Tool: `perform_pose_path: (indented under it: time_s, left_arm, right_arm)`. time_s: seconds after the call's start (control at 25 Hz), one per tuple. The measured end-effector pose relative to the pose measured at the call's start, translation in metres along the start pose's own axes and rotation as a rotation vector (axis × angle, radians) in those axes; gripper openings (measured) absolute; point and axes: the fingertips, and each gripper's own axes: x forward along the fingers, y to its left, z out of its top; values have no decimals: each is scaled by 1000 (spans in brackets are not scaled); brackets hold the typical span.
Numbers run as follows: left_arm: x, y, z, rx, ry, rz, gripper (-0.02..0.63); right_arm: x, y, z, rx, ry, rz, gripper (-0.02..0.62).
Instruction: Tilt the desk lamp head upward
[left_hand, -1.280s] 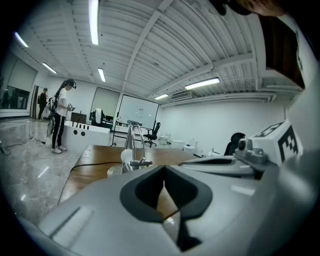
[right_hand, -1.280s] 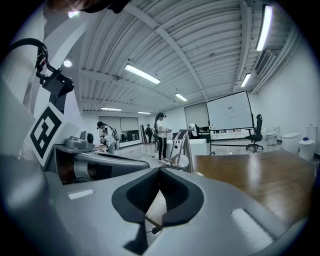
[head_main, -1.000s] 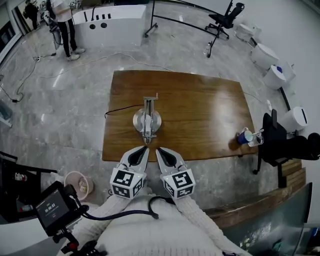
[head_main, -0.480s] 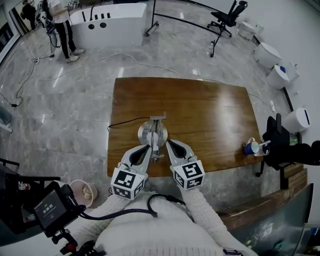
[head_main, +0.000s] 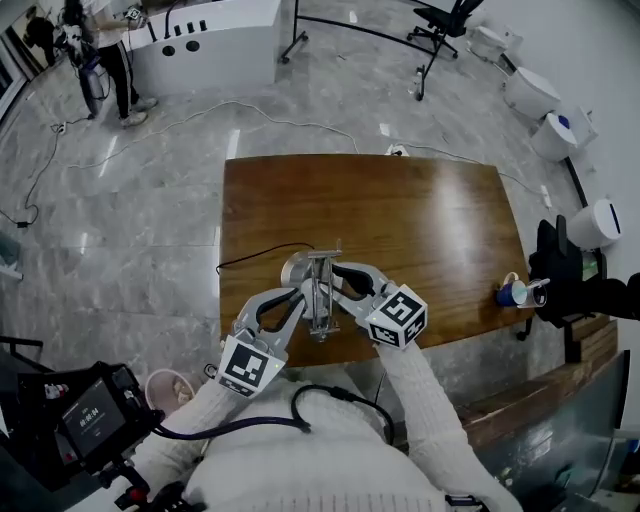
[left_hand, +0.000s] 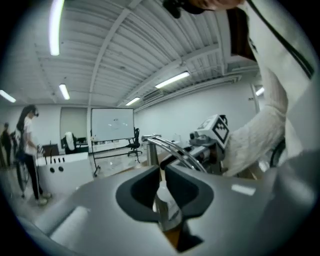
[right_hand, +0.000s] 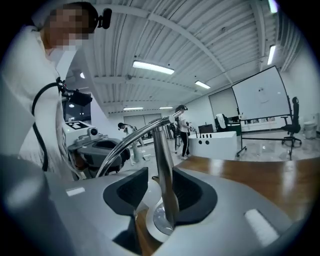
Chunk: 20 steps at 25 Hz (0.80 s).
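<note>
- Worked above a wooden table (head_main: 440, 230), with its near edge lying just below both pairs of fingers.
- Found the desk lamp (head_main: 322, 300) standing at that near edge, flanked by the left gripper (head_main: 297, 298) on one side and the right gripper (head_main: 342, 272) on the other.
- Noted the round base (right_hand: 151, 226) sitting low between the right fingers, just beyond their roots.
- Saw the right jaws opening and already well apart, with the upright post (right_hand: 162, 160) between them; close to one pad, yet apparently not clamped.
- Saw the left jaws barely parted and beginning to open, with the thin silver lamp head (left_hand: 165, 202) lying in the narrow gap, seemingly pinched there.
- Judged the step in hand as taking hold: straddling the post to brace it and gripping the head end for the lift, with the tilt itself not yet begun.
- Called next for closing the right pads on the post, firming the left pinch on the head, then raising that end about its hinge without dragging the base.
</note>
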Motion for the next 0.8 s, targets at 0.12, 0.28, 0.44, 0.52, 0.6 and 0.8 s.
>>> perform_pose_path:
  time_s: [0.12,0.28,0.44,0.52,0.6,0.8]
  left_arm:
    - [1,-10,4,246,4,-104,43]
    - [-6,-18,5,410,8,-192,85]
    - [-10,-25,-1,729,-2,-247,168]
    - [-2,-35,-4,953,-31,-242,209]
    - [7,-40,-4,1119,-59,-228,212]
    - [2,-36,-1,1364,-122,-260,216]
  right_arm:
    - [13,-9,4,15,-2,33,156]
    - [24,-3,7,25,16,86,166]
    - [32,-2,4,52,25,126,173]
    - [31,-9,-4,63,28,137,170]
    - [30,-14,-10,86,21,153,176]
    - [36,-12,-6,137,16,194,189]
